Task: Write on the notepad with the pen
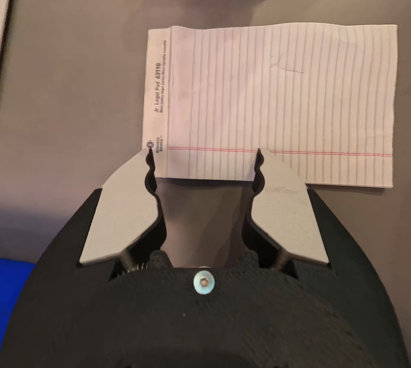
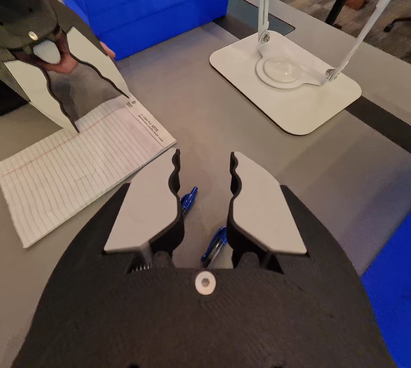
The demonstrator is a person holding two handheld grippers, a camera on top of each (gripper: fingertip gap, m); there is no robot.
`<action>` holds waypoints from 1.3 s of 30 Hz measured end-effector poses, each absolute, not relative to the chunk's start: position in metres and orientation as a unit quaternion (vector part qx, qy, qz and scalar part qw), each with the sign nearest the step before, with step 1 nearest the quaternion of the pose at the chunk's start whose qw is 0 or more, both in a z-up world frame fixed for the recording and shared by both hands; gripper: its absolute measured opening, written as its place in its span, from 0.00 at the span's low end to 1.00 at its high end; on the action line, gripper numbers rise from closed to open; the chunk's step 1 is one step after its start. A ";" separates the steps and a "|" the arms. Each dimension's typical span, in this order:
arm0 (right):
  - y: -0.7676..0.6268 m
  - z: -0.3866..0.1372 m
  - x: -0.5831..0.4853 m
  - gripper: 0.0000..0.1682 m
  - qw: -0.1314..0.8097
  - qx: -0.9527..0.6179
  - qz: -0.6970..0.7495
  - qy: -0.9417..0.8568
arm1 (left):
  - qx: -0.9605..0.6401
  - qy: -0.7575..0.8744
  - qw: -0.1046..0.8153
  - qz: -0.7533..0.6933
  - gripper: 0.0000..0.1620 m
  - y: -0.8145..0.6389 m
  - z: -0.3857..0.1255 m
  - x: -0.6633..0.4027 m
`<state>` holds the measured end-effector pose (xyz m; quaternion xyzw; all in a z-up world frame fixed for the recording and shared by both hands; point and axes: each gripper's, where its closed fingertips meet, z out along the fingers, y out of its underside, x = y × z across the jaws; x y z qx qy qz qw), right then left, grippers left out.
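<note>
A white lined notepad [image 1: 278,101] lies flat on the grey table, with its printed header strip at the left in the left wrist view. My left gripper [image 1: 204,150] is open and empty, with its tips over the pad's near edge by the red margin line. In the right wrist view the notepad [image 2: 66,168] lies at the left, and the left gripper [image 2: 103,114] stands over its far corner. My right gripper [image 2: 204,152] is open and empty, just right of the pad. Two blue pen parts show between its fingers, one [image 2: 189,198] by the left finger and one [image 2: 214,243] by the right finger. The fingers partly hide both.
A blue bin [image 2: 144,1] stands behind the pad. A white stand base [image 2: 284,90] with two metal legs sits at the back right. Another blue object [image 2: 389,279] is at the right edge. A hand [image 2: 66,65] shows behind the left gripper. There is about 20 centimetres between the tips of the two grippers.
</note>
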<state>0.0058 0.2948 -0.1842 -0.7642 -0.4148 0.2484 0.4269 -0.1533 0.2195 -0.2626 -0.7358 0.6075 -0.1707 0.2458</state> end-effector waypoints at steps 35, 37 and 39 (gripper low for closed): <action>0.209 -0.203 -0.005 0.06 0.276 -0.769 0.295 -0.495 | -0.750 0.382 0.466 -0.272 0.53 0.202 -0.161 -0.108; 0.211 -0.183 -0.024 0.06 0.299 -0.742 0.355 -0.484 | -0.724 0.365 0.500 -0.306 0.48 0.216 -0.137 -0.105; 0.217 -0.167 -0.039 0.06 0.323 -0.722 0.397 -0.466 | -0.696 0.353 0.526 -0.337 0.48 0.229 -0.119 -0.104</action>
